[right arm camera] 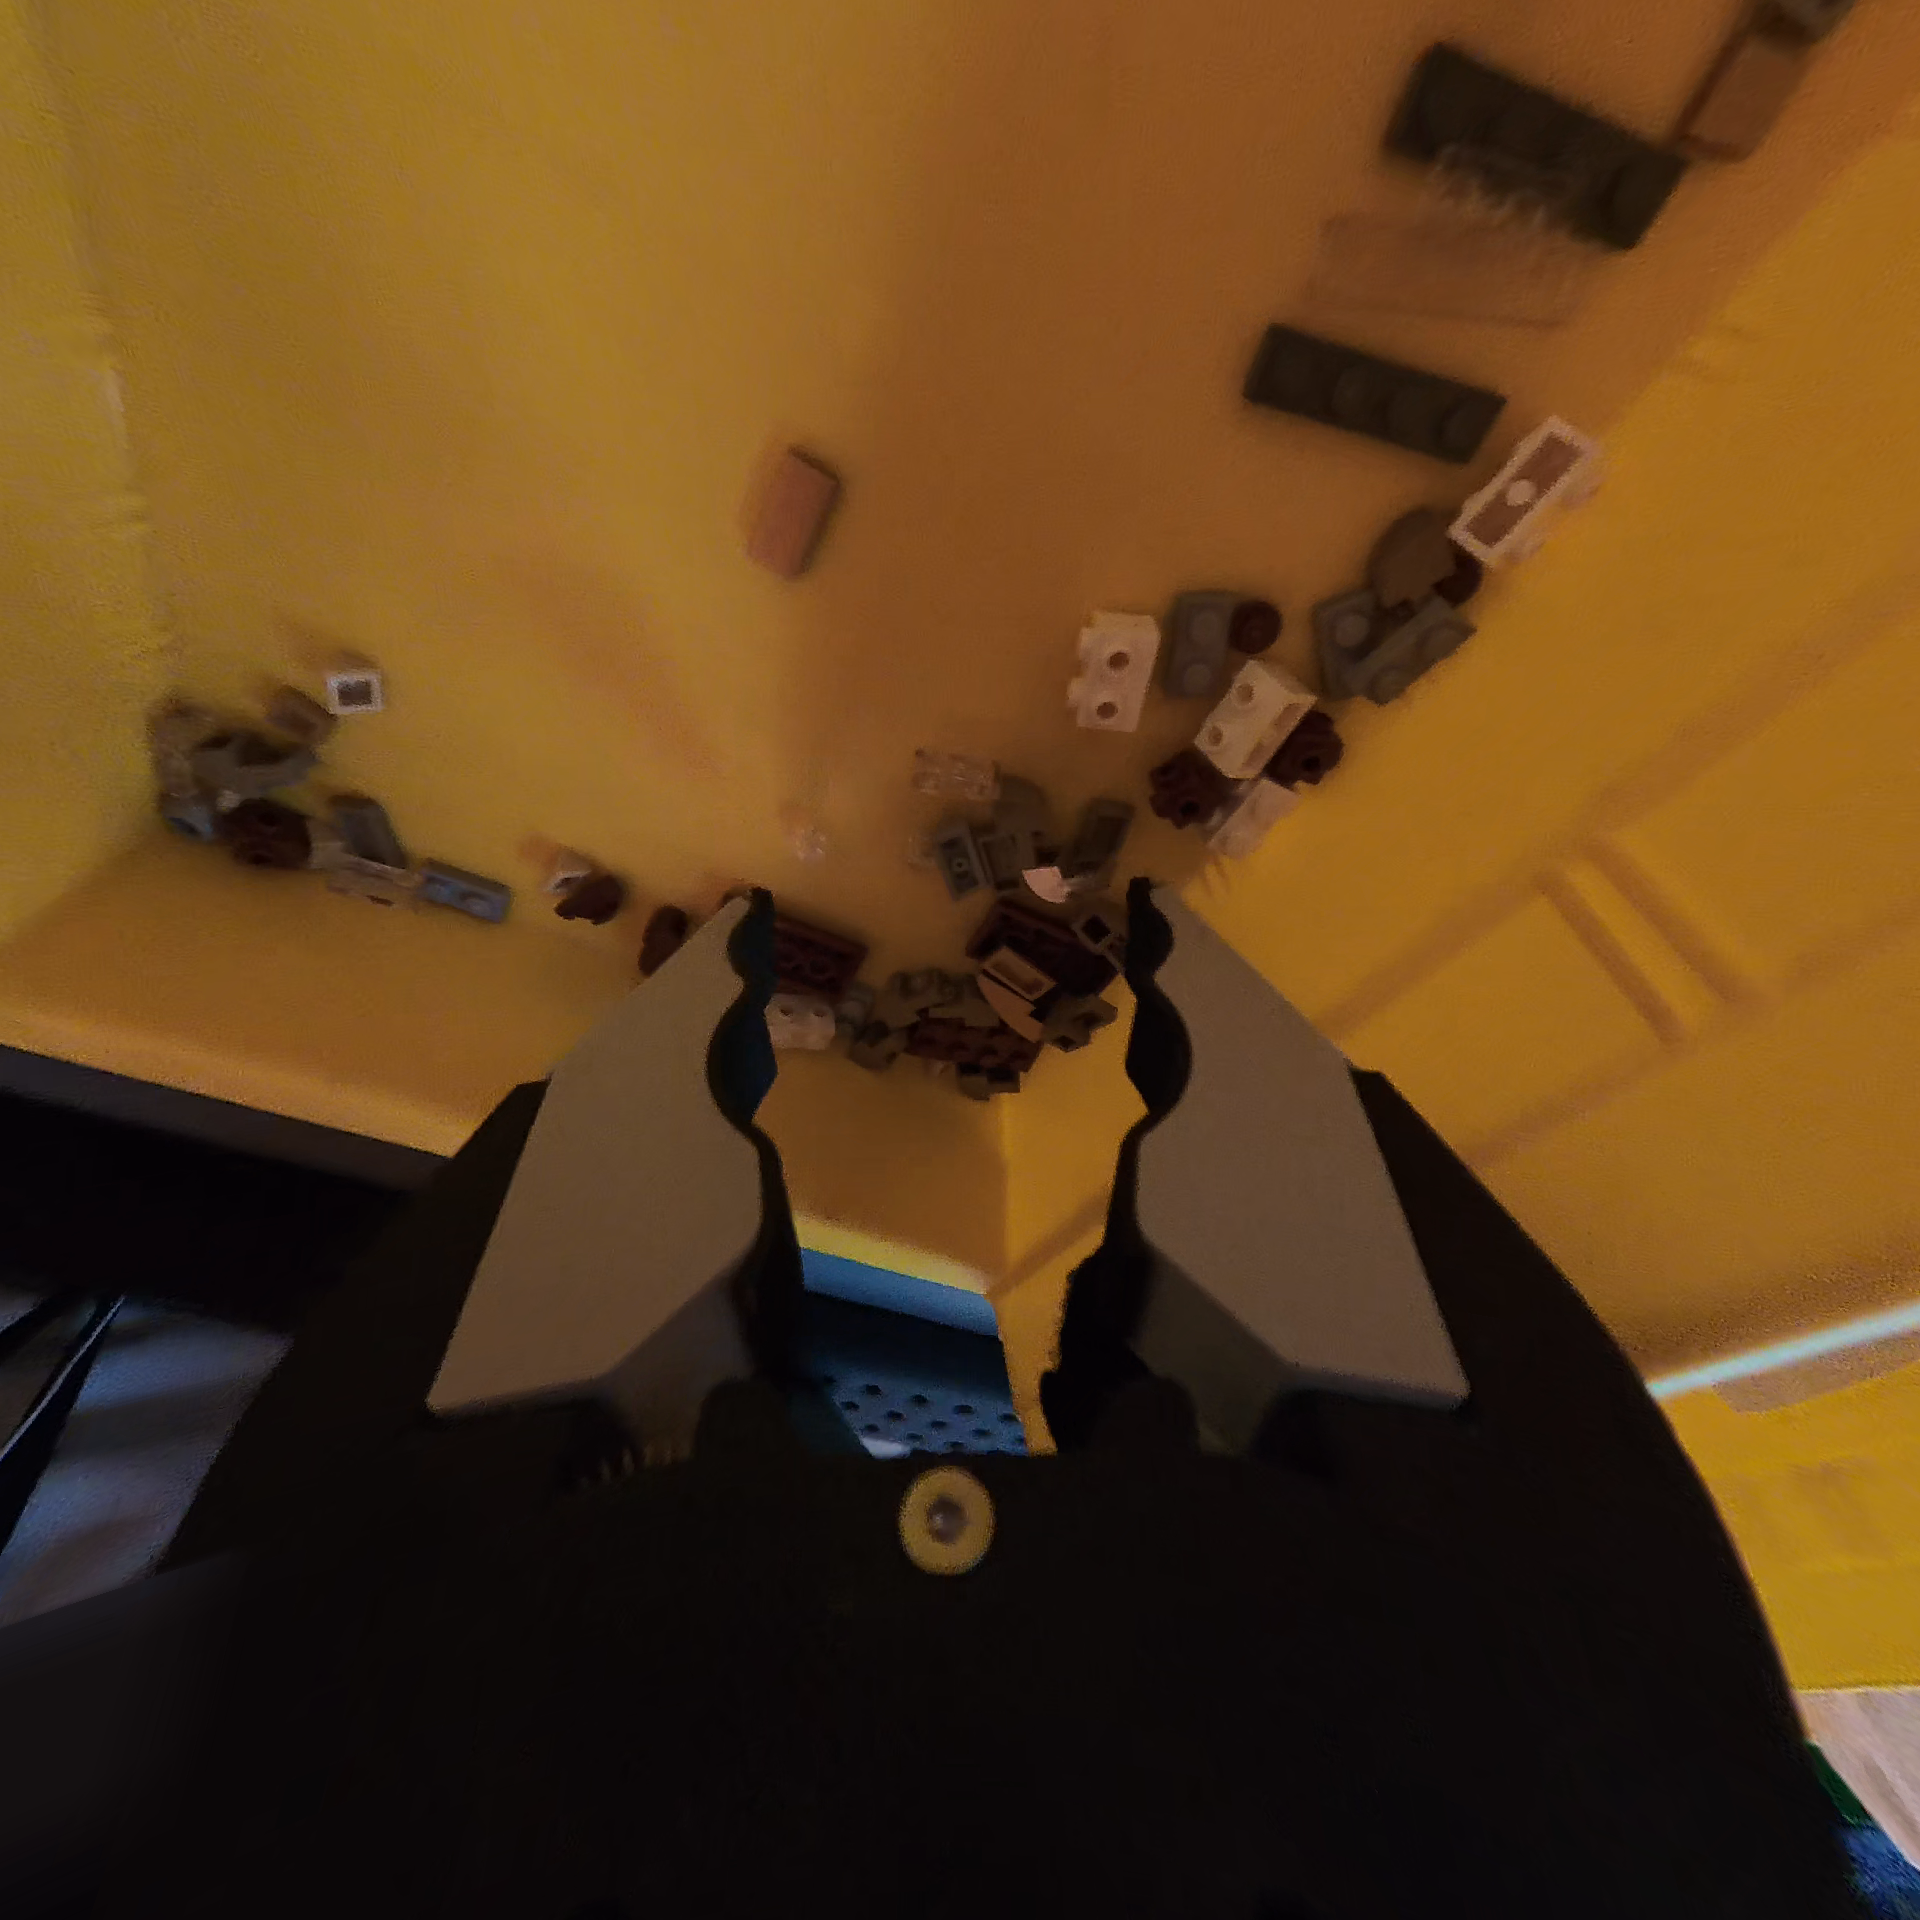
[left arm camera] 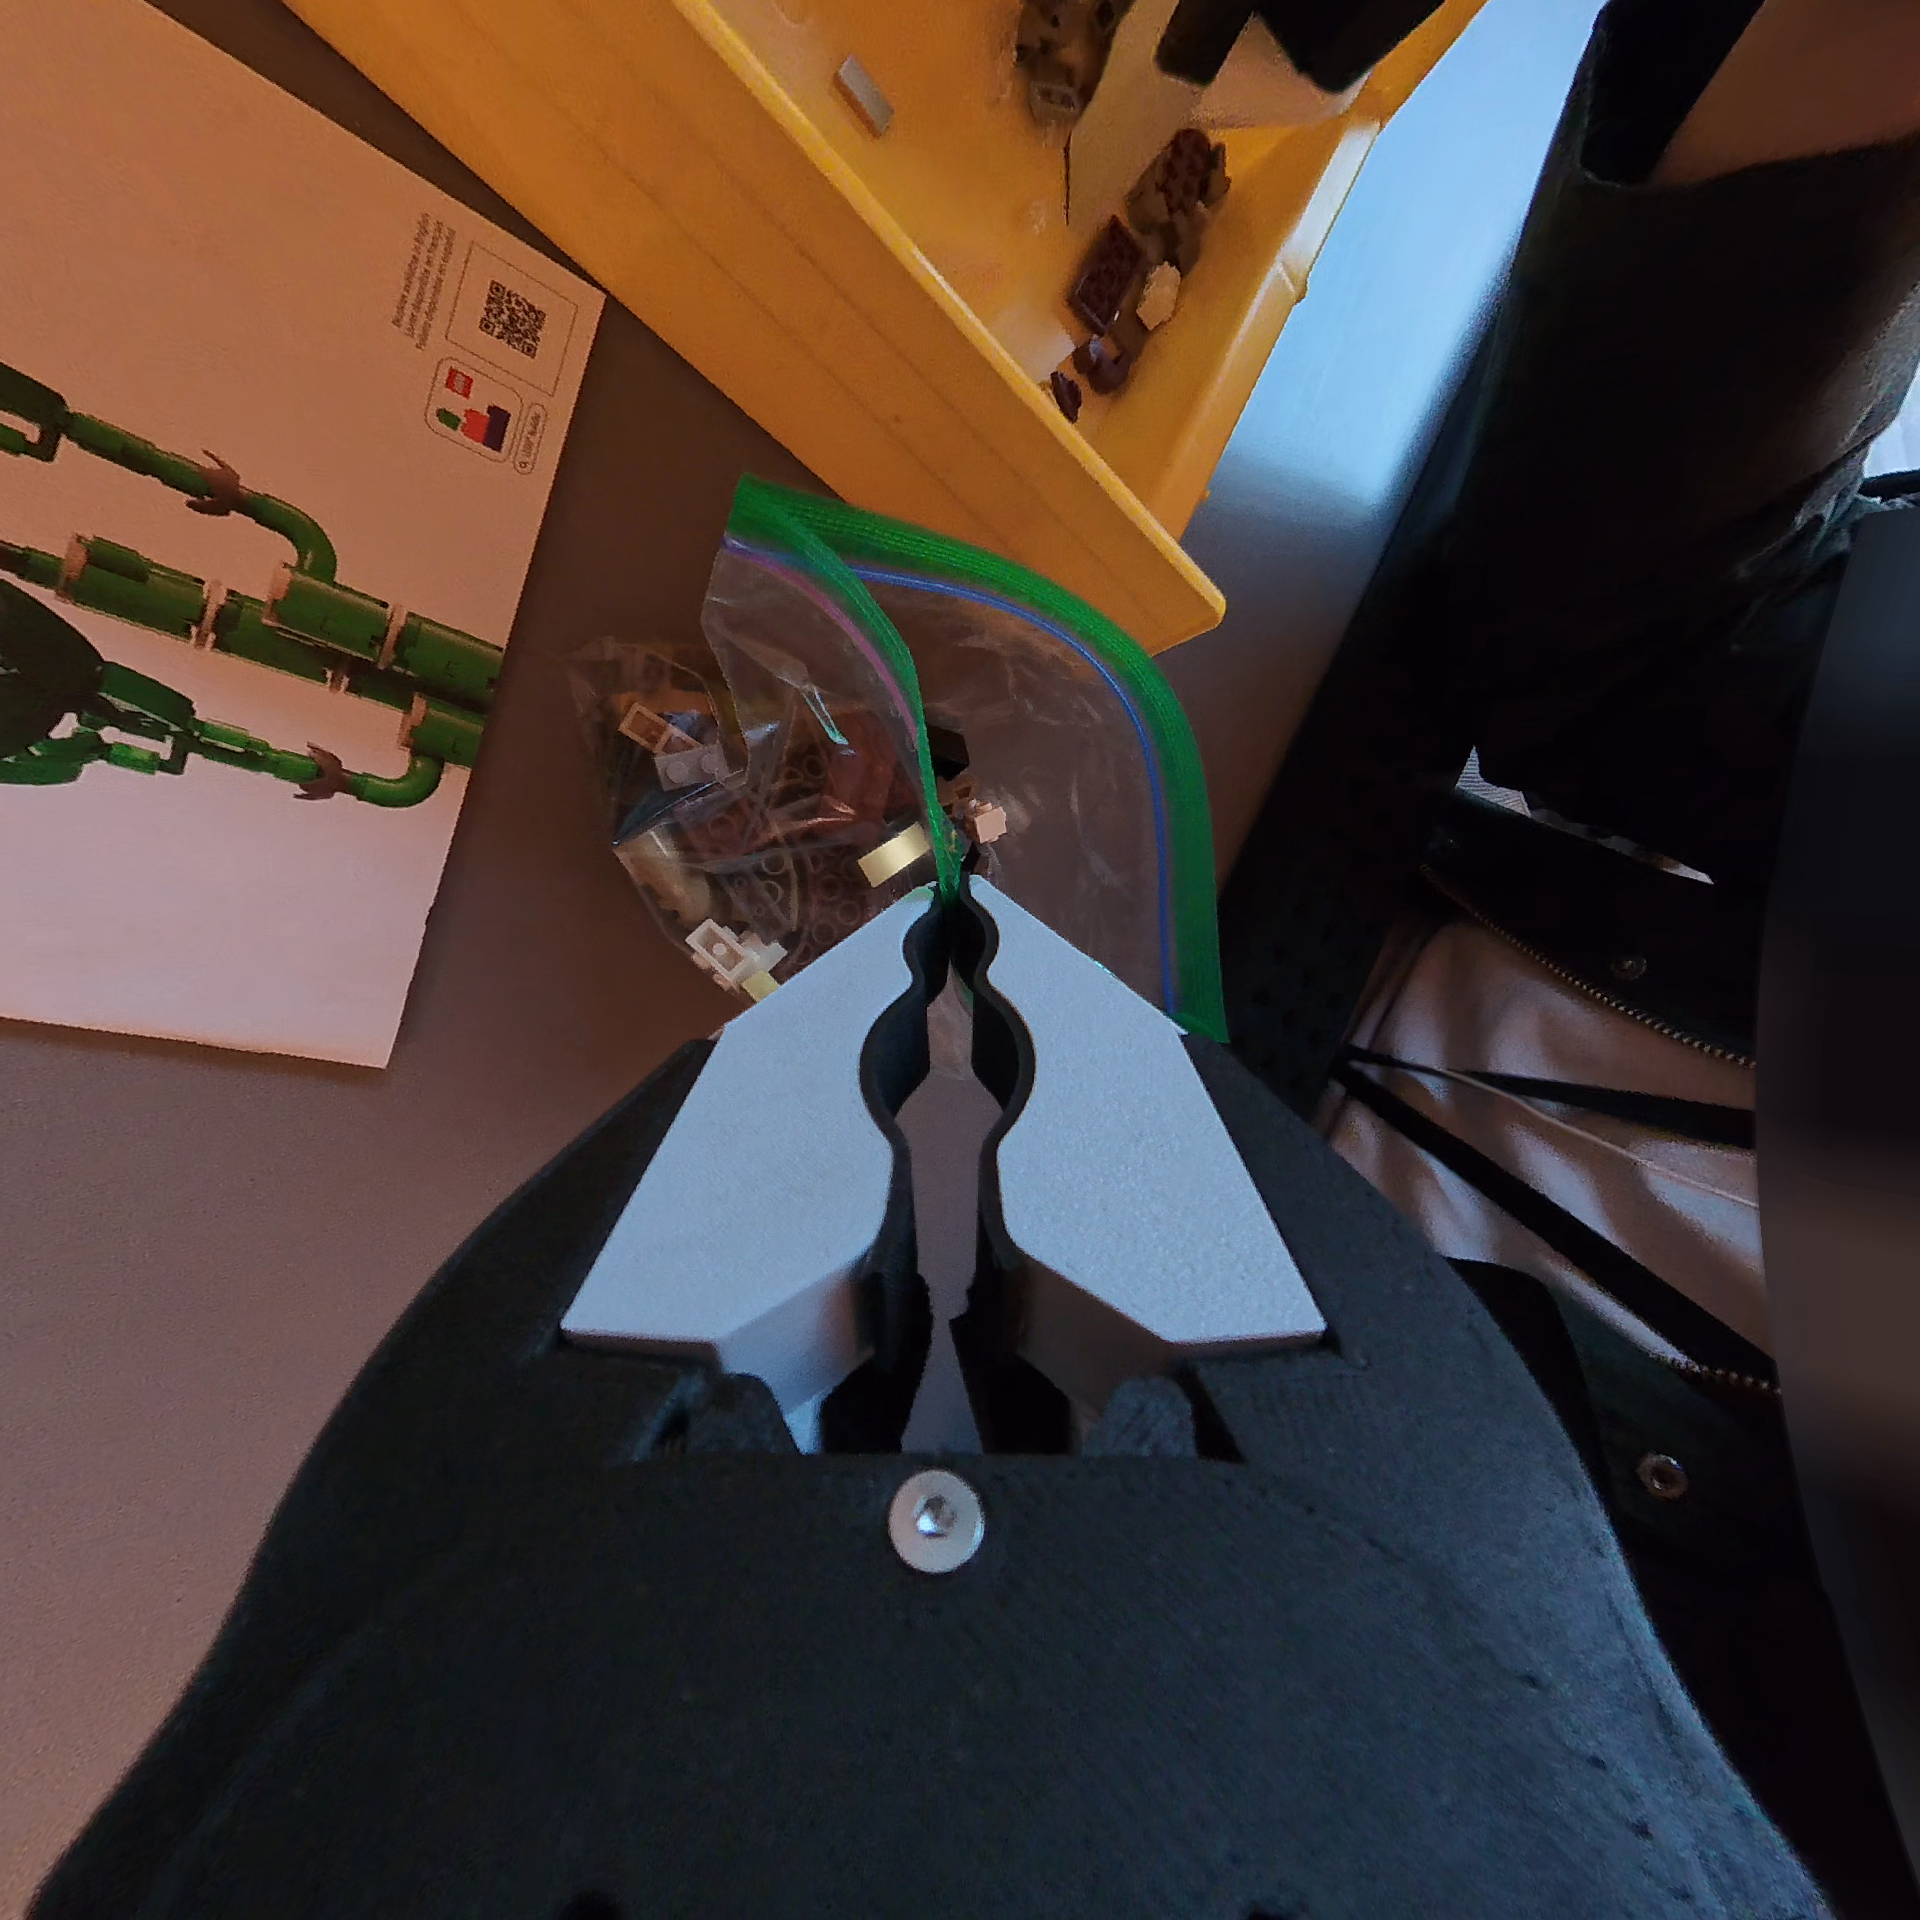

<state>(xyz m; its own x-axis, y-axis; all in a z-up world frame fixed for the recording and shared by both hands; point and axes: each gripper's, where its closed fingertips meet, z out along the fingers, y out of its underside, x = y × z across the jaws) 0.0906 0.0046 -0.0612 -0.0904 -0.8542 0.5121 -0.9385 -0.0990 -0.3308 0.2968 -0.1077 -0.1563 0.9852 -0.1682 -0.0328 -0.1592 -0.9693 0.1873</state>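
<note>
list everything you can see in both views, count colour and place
zip bag: one, clear with a green zip strip, open at the mouth, on the grey table beside the tray, pinched at its rim
bricks in bag: many, brown, grey, white, heaped inside the bag
instruction booklet: one, white with a green plant picture, flat on the table left of the bag
yellow tray: one, on the table beyond the bag
loose bricks: many, brown, grey, white, clear, scattered on the tray floor, thickest in the near corner
tan tile: one, alone mid-tray
left gripper: shut on the bag's rim
right gripper: open, over the brick pile
</note>
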